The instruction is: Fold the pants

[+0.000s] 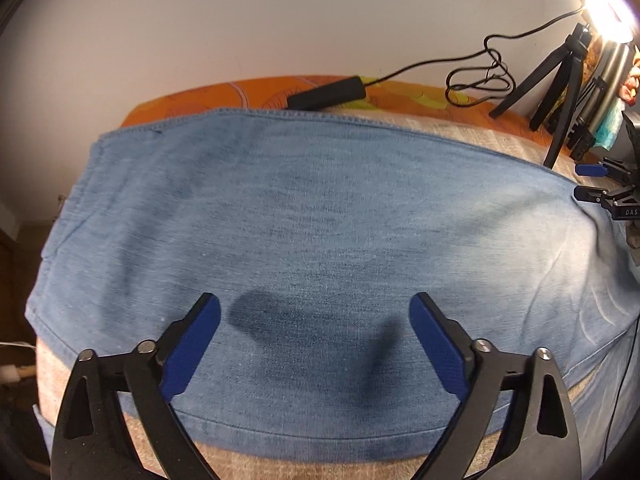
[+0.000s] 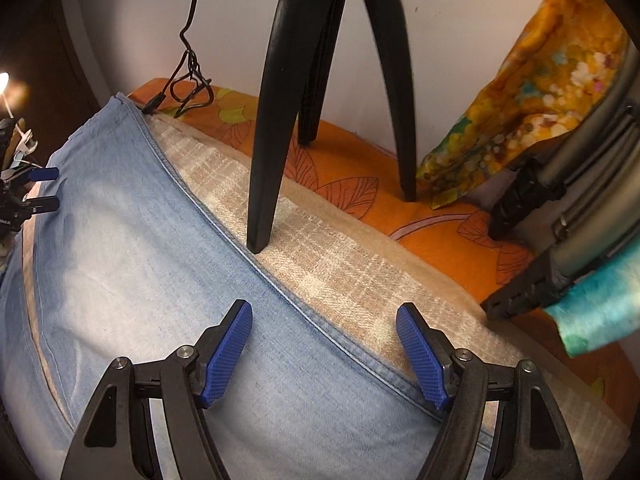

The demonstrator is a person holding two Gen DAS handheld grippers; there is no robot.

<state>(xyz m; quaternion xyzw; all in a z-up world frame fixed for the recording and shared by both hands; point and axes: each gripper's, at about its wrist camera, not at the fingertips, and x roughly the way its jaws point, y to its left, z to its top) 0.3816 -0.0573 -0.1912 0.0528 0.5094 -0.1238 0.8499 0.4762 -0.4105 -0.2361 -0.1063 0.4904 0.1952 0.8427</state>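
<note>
Light blue denim pants (image 1: 304, 216) lie spread flat across a beige woven blanket (image 2: 320, 264), which covers an orange leaf-printed sheet (image 2: 360, 184) on what looks like a bed against a pale wall; the denim already appears doubled over, its stitched edges running long and straight. The left gripper (image 1: 316, 340) hangs tilted down over the near hem, its blue-padded jaws wide apart with nothing between them, only their shadow on the cloth; the right gripper (image 2: 324, 352) hovers farther along the same garment, jaws also wide and empty, straddling the far seam where denim meets blanket. A black tripod (image 2: 320, 80) stands just beyond that seam, one leg planted beside the fabric edge; a black cable (image 1: 476, 68) and a slim black box (image 1: 328, 94) lie on the sheet near the wall, and a bright lamp (image 1: 604, 0) glares from the corner. The step in hand seems to be taking hold of the cloth for the next fold; to do it well, each gripper should come down on an edge, not the flat middle, and pinch through every layer; both should lift together and level, so the fold lands square; the right side should keep clear of the tripod leg, which a swung hem could catch.
</note>
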